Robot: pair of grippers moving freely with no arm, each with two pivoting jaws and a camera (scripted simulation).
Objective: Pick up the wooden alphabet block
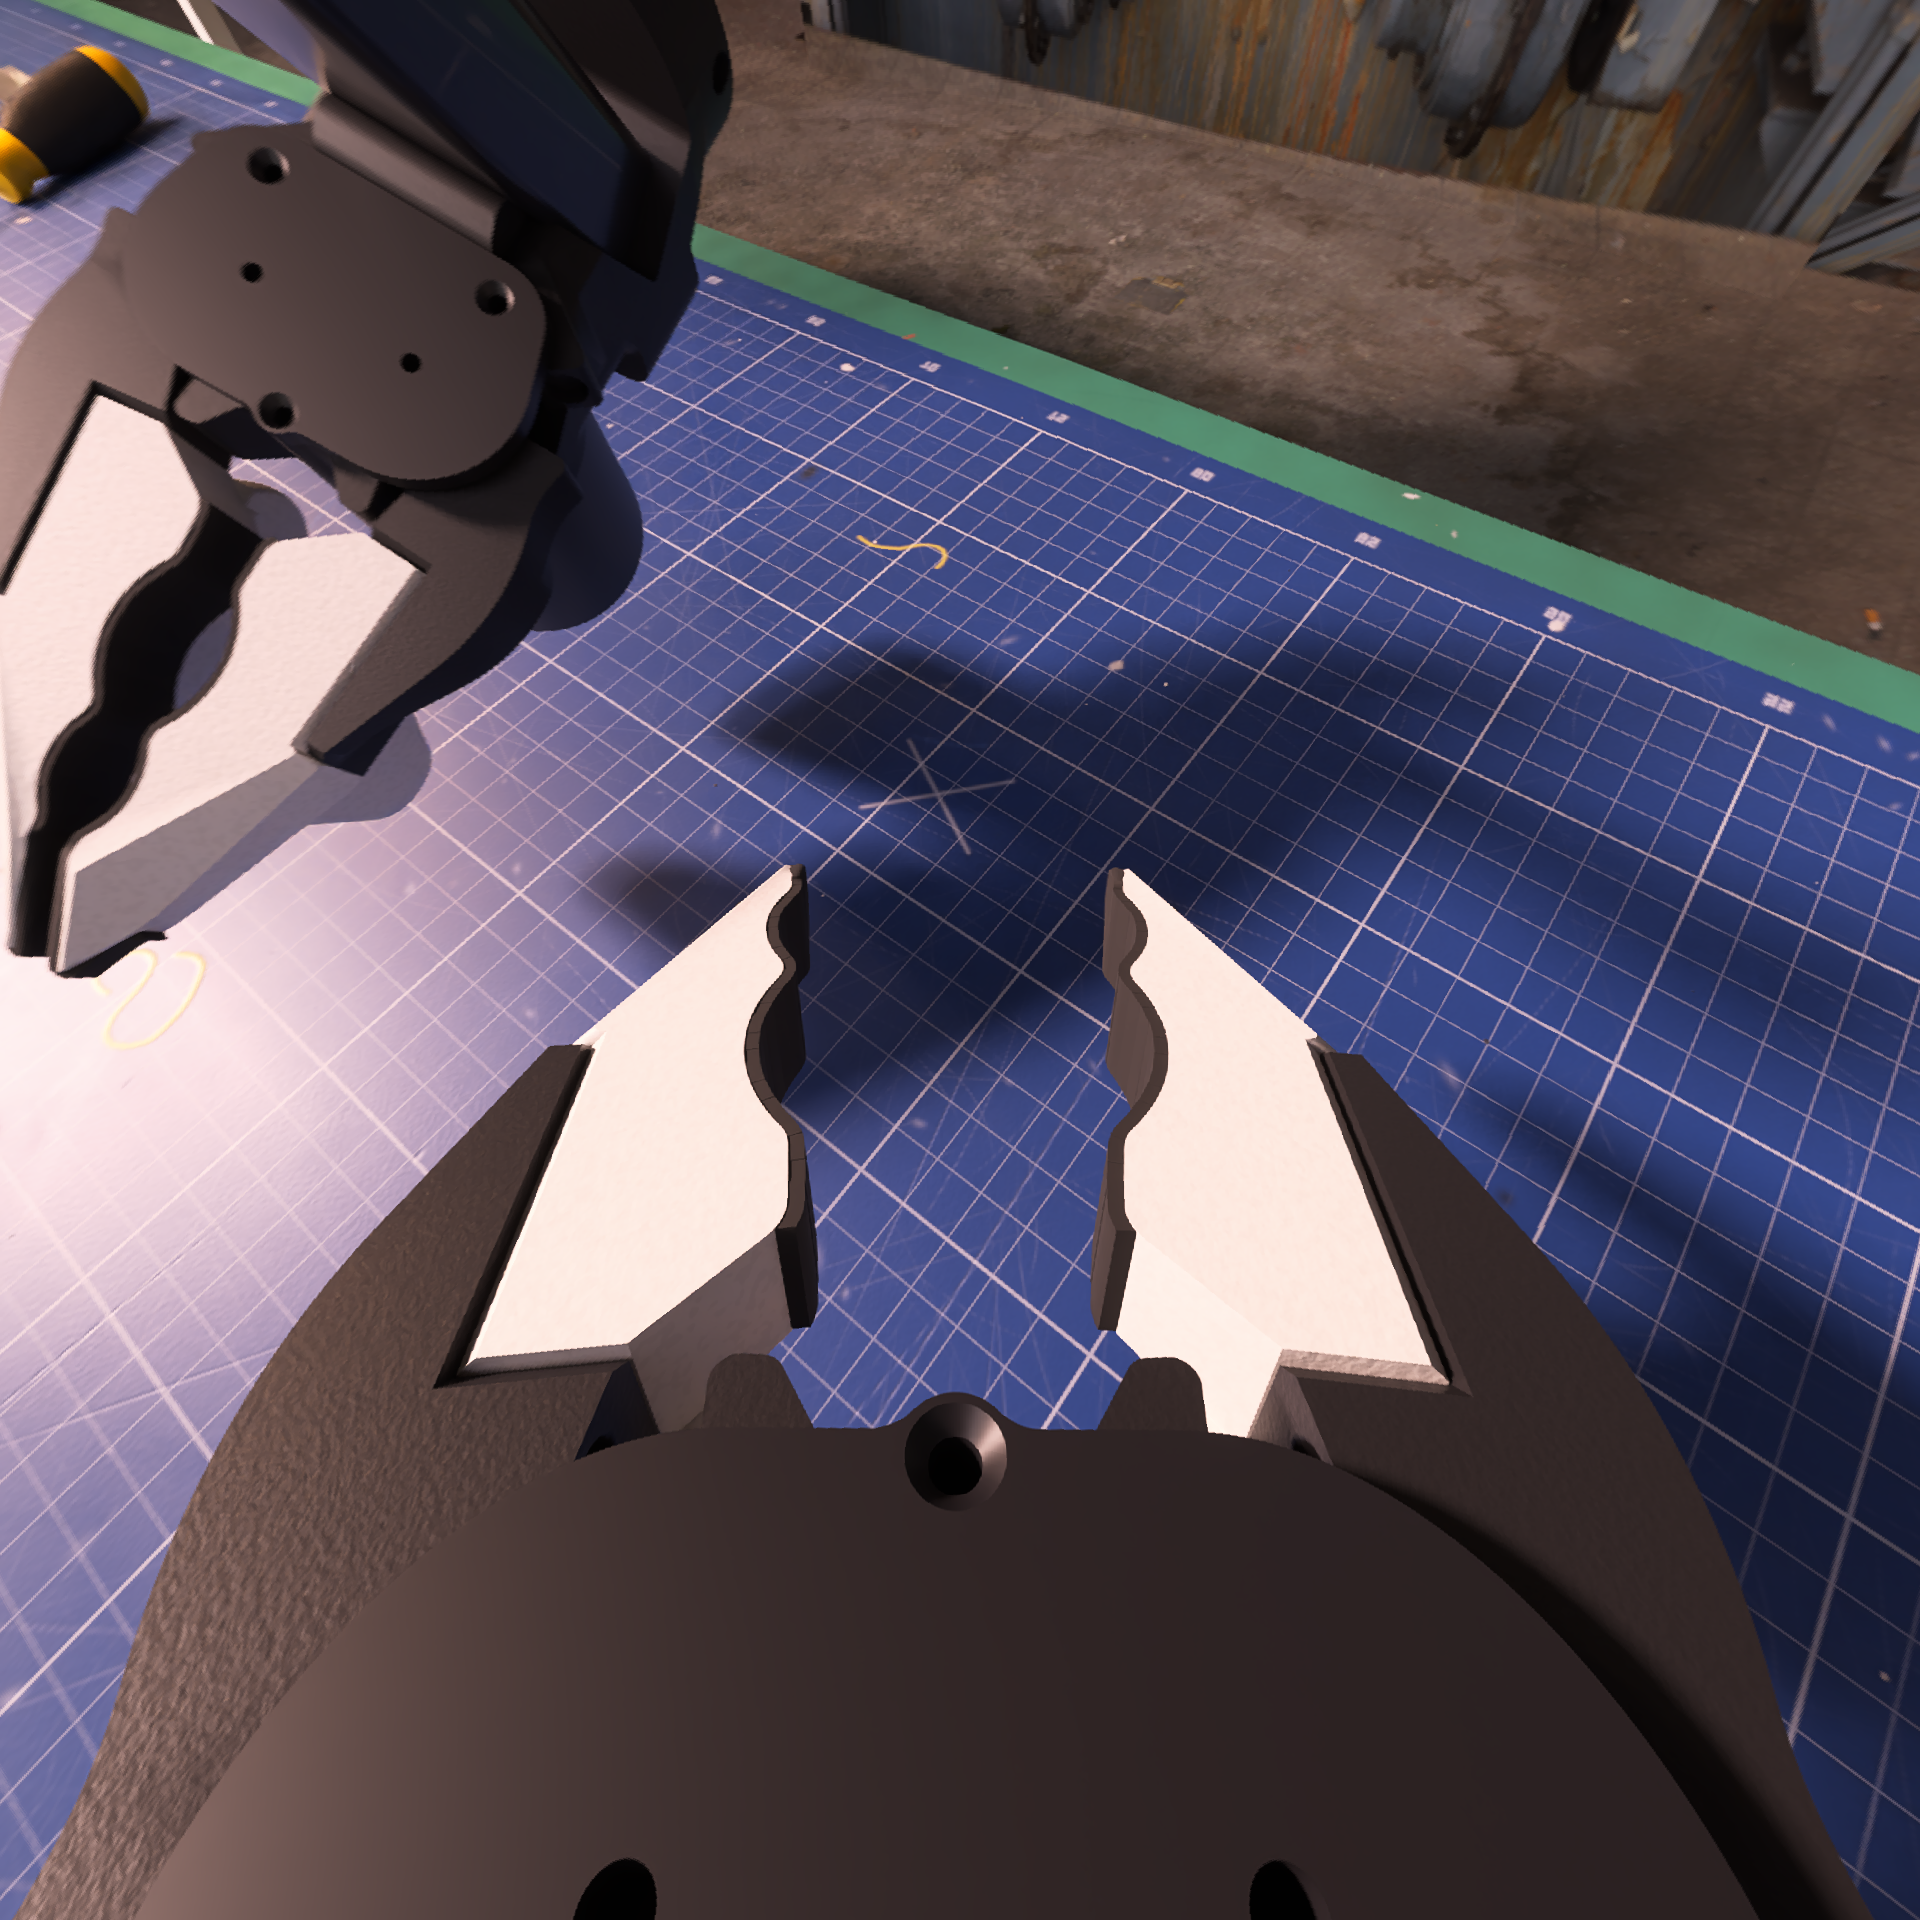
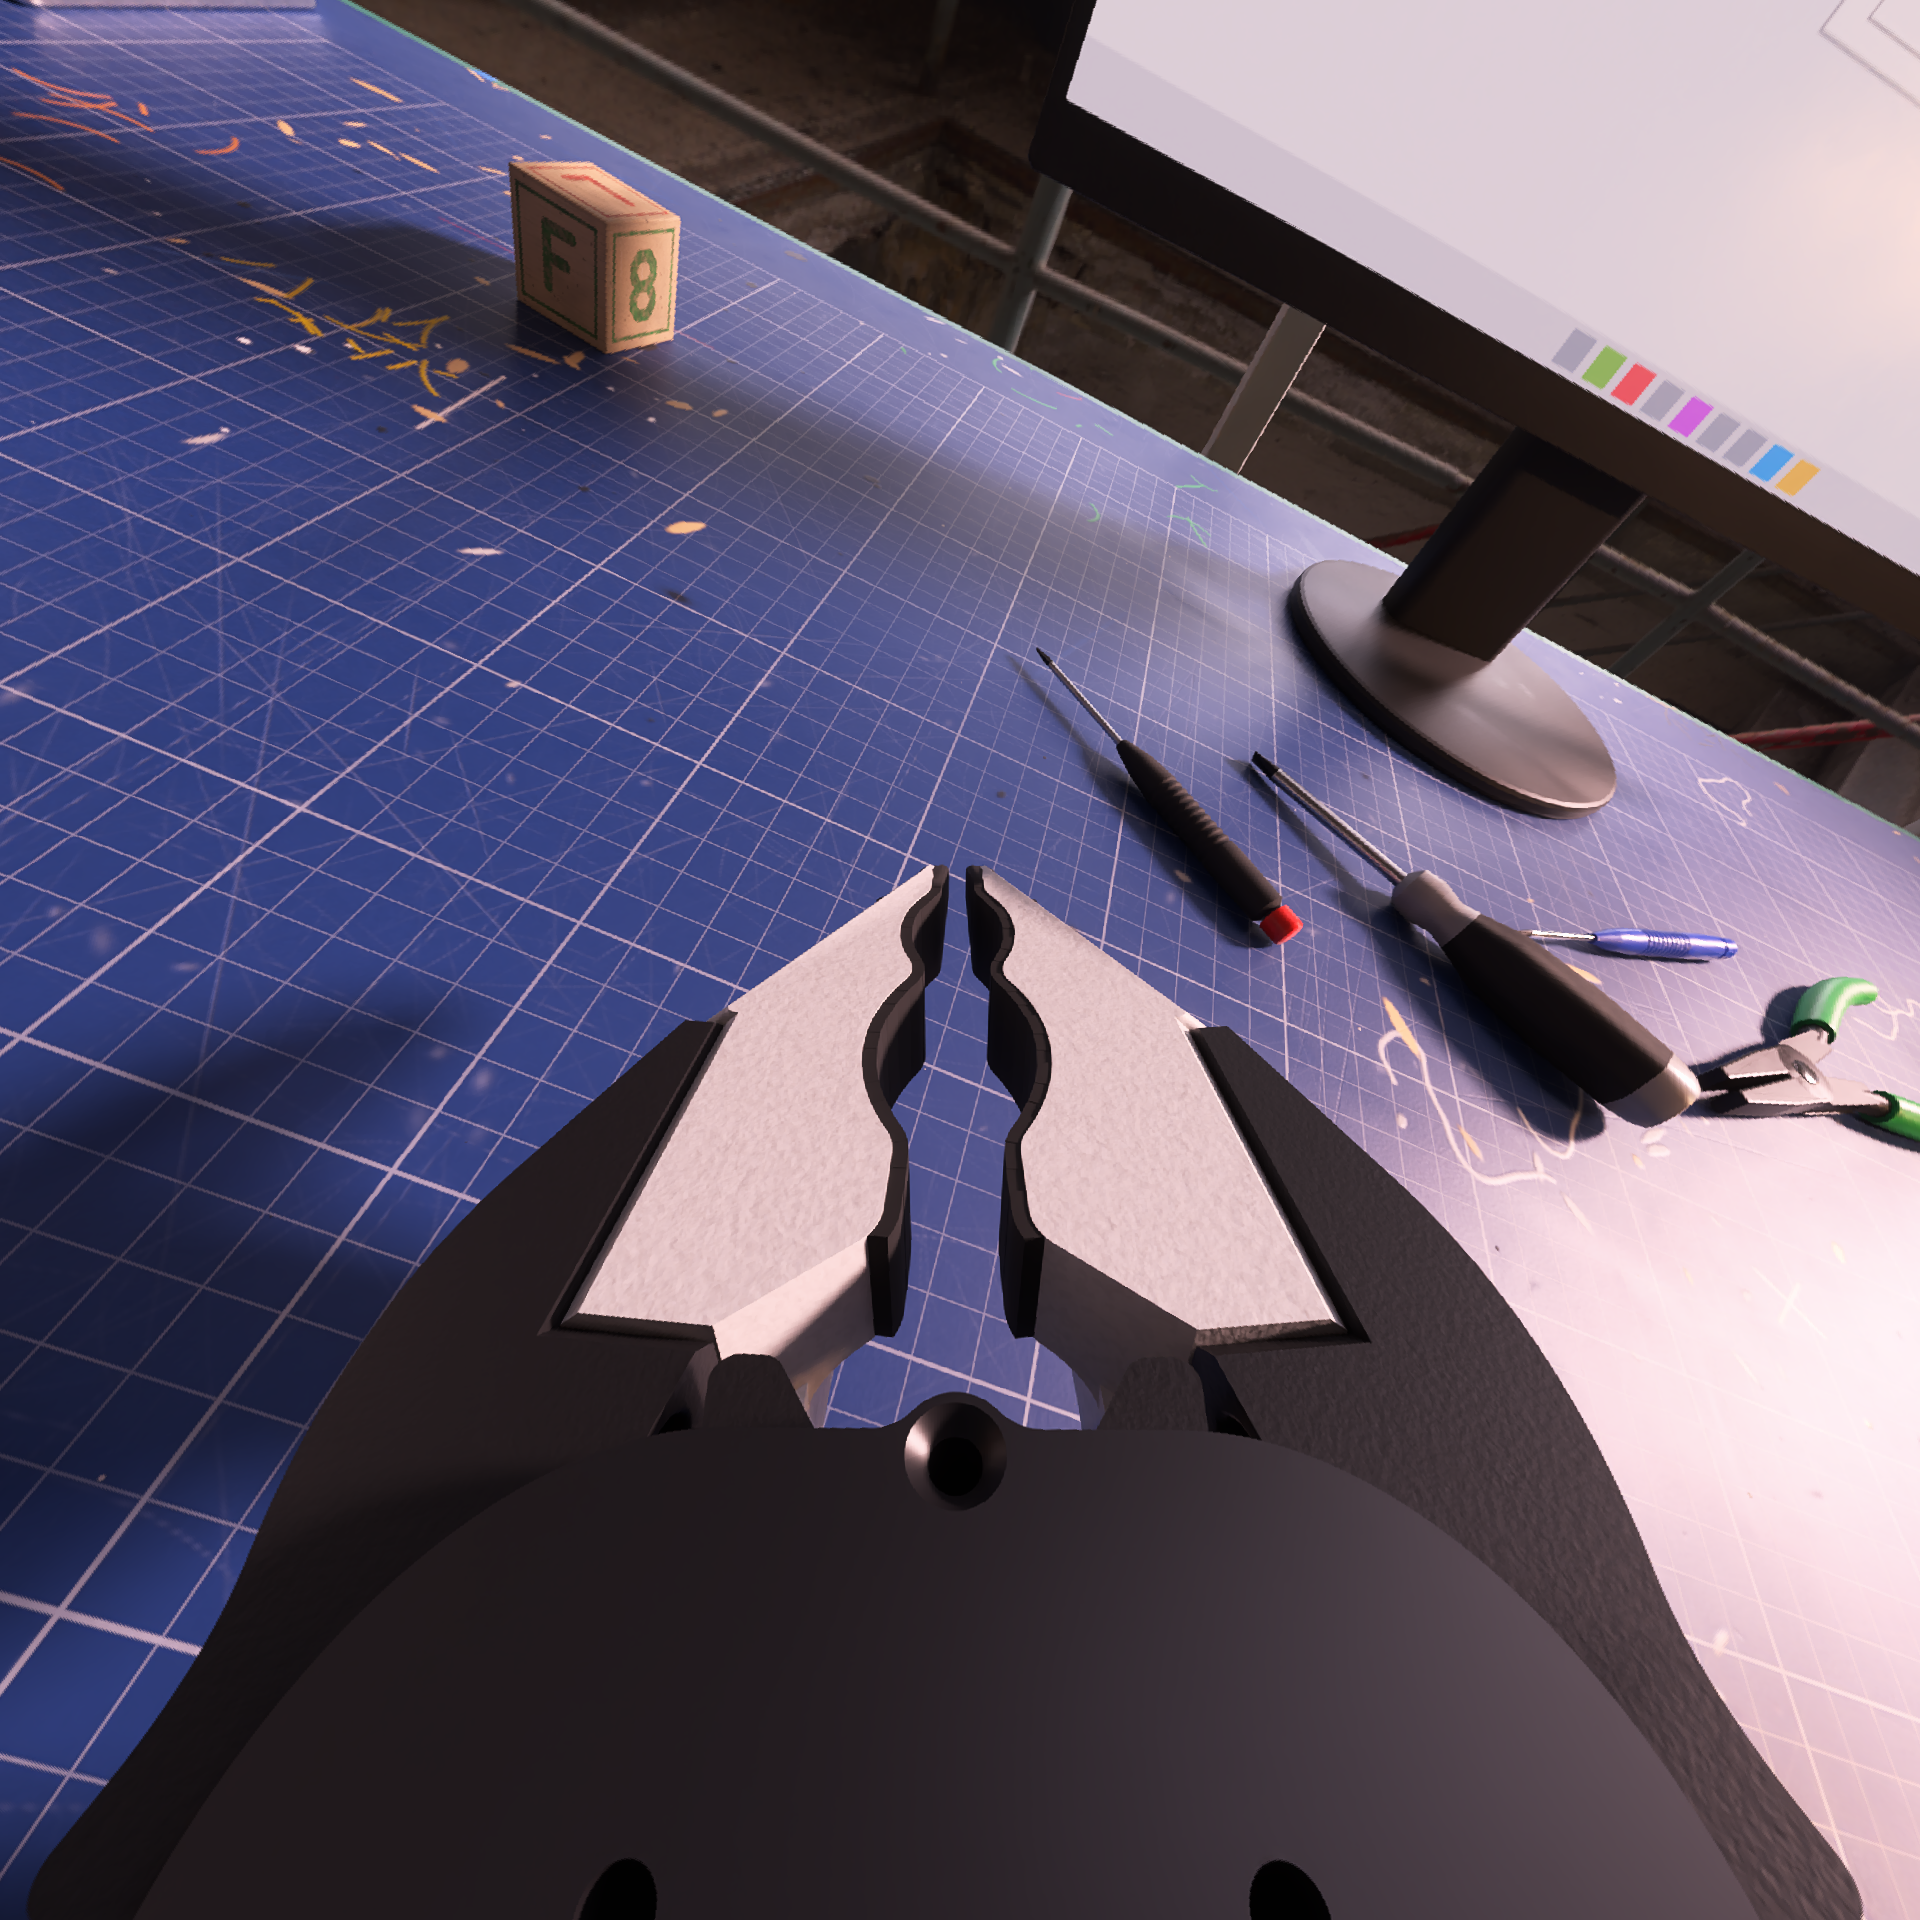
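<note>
Left claw (image 1: 954, 883) hangs wide open over the blue gridded tabletop (image 1: 1351, 935), gripping nothing. The right claw (image 2: 957, 875) is nearly closed, a thin slit between its tips, empty too. The wooden alphabet block (image 2: 595, 255) sits upright at the upper left of the right wrist view, near the mat's far edge, well clear of both. At the right edge, green-handled pliers (image 2: 1813, 1070) are cut off, partly behind a big screwdriver (image 2: 1507, 956); the monitor (image 2: 1507, 208) is cropped. Upper left in the left view, a black-and-yellow handle (image 1: 62, 114), possibly a tool. Rusty walls behind.
</note>
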